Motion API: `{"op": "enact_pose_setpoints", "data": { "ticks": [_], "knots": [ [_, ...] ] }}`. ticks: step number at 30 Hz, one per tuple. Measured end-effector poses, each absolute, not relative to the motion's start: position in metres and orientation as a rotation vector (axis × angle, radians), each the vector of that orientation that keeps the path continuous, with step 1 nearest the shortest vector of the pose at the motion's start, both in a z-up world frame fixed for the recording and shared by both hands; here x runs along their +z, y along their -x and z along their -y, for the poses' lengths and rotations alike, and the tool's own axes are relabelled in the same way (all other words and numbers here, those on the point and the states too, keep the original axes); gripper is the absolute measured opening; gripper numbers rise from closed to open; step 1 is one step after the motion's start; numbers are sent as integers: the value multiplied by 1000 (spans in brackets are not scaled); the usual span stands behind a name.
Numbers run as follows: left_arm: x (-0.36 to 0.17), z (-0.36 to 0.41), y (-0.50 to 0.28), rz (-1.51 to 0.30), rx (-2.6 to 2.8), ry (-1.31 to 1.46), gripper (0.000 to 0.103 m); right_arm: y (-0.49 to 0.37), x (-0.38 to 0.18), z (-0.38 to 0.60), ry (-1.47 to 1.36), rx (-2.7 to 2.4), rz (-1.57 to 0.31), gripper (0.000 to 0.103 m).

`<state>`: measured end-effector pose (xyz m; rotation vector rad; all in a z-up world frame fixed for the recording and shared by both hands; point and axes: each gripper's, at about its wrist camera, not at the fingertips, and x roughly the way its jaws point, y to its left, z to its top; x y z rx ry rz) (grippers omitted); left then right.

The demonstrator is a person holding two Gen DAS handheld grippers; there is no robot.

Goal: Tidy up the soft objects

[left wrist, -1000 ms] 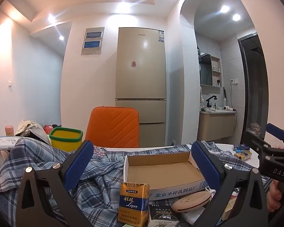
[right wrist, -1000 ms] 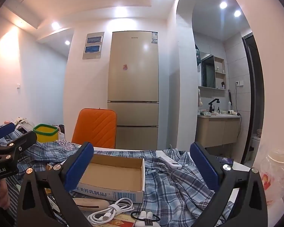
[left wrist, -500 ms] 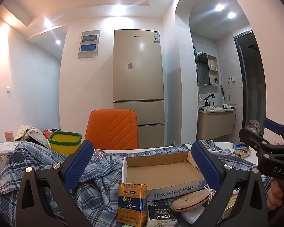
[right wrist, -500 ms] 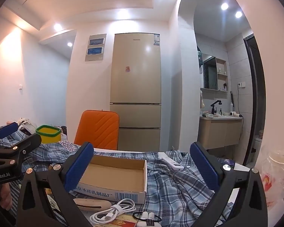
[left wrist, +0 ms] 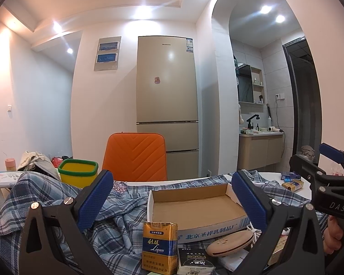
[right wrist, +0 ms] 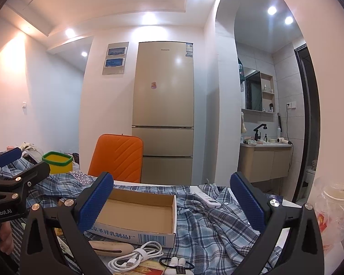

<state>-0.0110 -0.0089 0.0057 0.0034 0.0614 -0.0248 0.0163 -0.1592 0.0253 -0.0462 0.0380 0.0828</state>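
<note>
Shirt [left wrist: 57,197] lying crumpled across the table, partly hidden under the box [left wrist: 195,206].
Left gripper [left wrist: 172,202] and right gripper [right wrist: 172,202] are hovering level above it, both spread wide, gripping nothing.

Your white table [left wrist: 306,191] shows bare only at right of the frame, under gold and blue packs [left wrist: 292,182]. A rumpled blue plaid shirt [right wrist: 208,233] covers the rest, carrying a shallow cardboard box [right wrist: 137,215].

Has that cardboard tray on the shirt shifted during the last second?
No. The cardboard tray keeps its place on the plaid shirt, beside the gold pack; only the camera drifted.
</note>
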Motion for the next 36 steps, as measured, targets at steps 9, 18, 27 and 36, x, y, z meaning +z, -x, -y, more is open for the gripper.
{"op": "enact_pose_setpoints", "data": {
  "ticks": [9,18,27,36],
  "knots": [
    [5,8,11,-64,-24,-4,103,-18,25,159,44,82,-43,103],
    [4,10,9,-60,-22,-10,103,-18,24,159,44,82,-44,103],
    [4,10,9,-60,-22,-11,103,-18,24,159,46,82,-45,103],
    [3,10,8,-62,-21,-9,103,-18,25,159,47,82,-44,103]
  ]
}}
